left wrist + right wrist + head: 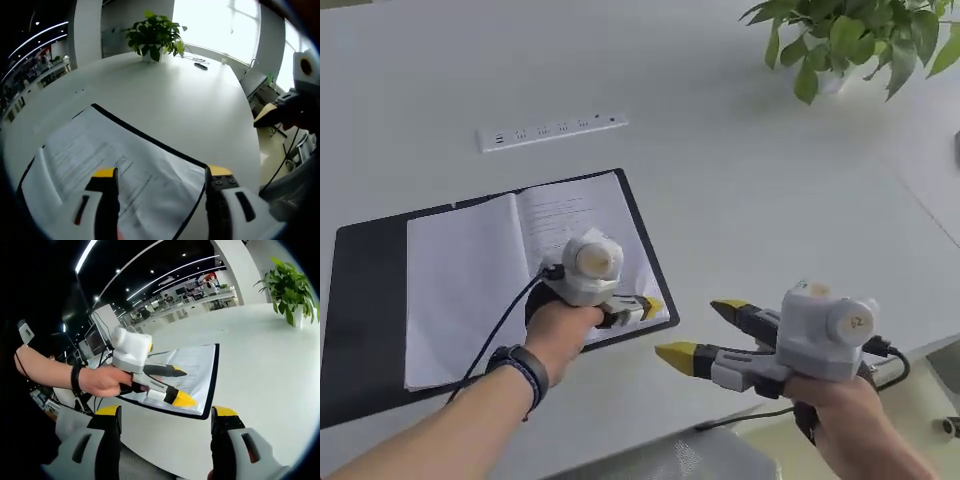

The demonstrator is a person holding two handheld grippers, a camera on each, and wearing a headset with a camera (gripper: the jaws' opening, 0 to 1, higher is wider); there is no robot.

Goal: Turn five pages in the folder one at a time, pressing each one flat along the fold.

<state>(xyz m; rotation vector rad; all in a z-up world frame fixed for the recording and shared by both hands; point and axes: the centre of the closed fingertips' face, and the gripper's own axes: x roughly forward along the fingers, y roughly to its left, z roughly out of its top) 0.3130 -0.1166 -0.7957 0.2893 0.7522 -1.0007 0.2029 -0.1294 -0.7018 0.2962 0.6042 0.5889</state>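
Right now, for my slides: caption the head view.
Left claw over the open folder's right page, right claw open beside it.

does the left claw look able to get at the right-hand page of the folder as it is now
Probably yes: the left claw is open at the lower corner of the right-hand page, nothing lies between, and the right claw hangs clear over the table.

Left tongs [162, 174], right tongs [166, 412] agape
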